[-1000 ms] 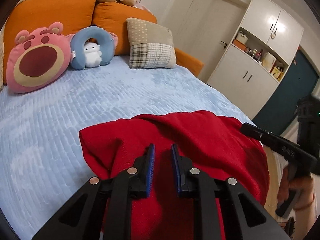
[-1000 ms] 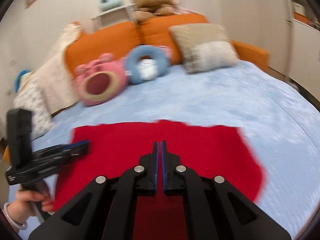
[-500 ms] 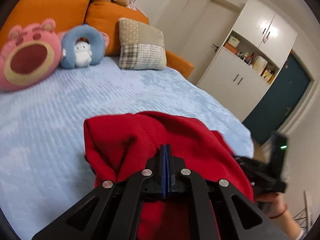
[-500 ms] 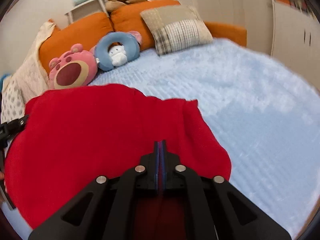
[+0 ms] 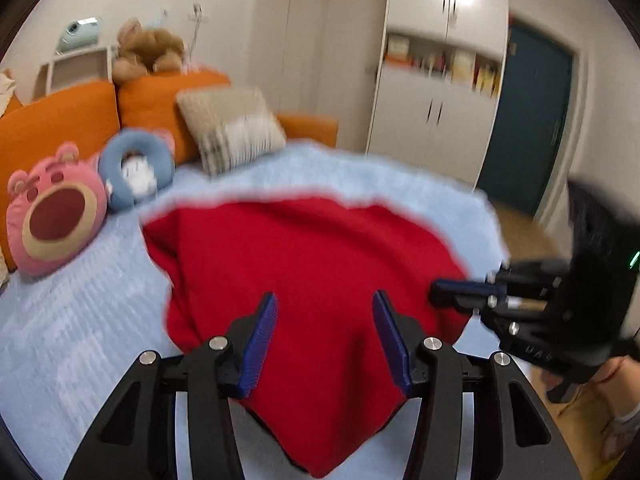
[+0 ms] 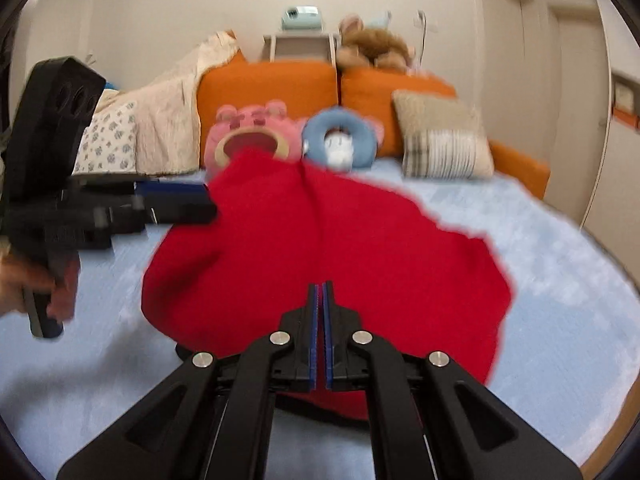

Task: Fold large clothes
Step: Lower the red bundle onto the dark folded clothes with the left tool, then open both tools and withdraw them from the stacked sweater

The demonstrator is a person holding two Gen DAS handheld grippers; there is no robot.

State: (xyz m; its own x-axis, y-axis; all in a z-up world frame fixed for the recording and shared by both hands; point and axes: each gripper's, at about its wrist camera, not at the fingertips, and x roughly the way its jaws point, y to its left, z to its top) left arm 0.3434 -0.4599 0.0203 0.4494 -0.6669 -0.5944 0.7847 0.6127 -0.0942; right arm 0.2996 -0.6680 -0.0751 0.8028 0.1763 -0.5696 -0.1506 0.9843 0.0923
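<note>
One red garment [image 5: 320, 280] lies bunched on the blue bed [image 5: 80, 320], toward its near edge and its right-hand corner, well clear of the cushions at the head. Left gripper [image 5: 324, 332] hangs over the garment's near part; its jaws are opening, cloth lies below and between them, and the pads do not press on it. Right gripper [image 6: 320, 320] has its jaws together, red cloth running right up to the tips; whether a fold is pinched there cannot be told. Garment lies straight ahead of both tools and below them, each angled down at it; its long axis seems to run across the bed, from one tool toward the other, though blur makes the outline soft. Left tool sits by the garment's left end, right tool nearer the bed's right side, so each has its own end in reach. Count: one garment, two grippers, one pink bear cushion [image 5: 56, 216], one blue ring cushion [image 5: 136, 172], one checked pillow [image 5: 232, 128], two orange back cushions [image 6: 268, 92].
</note>
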